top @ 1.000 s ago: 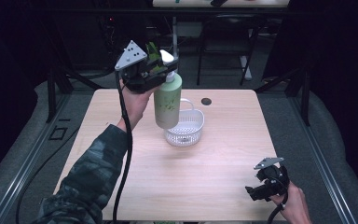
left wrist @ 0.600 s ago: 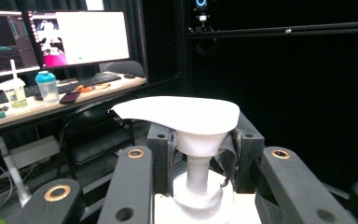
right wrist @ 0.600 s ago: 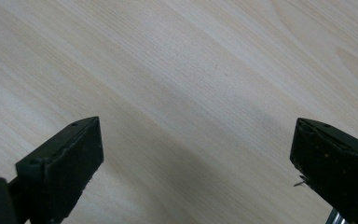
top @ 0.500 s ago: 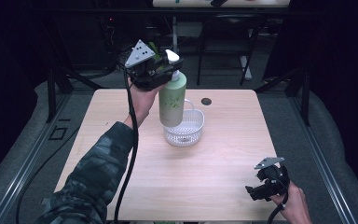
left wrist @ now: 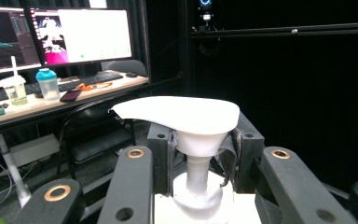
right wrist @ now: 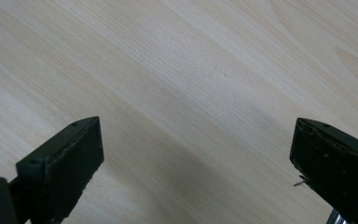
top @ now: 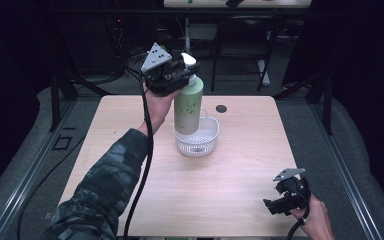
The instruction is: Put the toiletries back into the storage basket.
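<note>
Fingers (left wrist: 161,158) hiding pump neck, bottle (top: 187,107) base perhaps inside basket (top: 200,142)

The high view looks forward and down from above the person's side onto the whole wooden table (top: 230,185). The left gripper view sits very close behind a white pump head (left wrist: 182,116), facing level toward a desk with monitors (left wrist: 56,35). The right gripper view looks closely down at the table (right wrist: 182,93), shared with the high view.

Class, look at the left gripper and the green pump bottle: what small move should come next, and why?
Probably lower the bottle straight down. The left gripper is shut on the neck of the pump bottle under its white head, and the bottle's base hangs just over the white basket, seemingly not yet seated. The right gripper rests open, far off near the table's corner.
</note>
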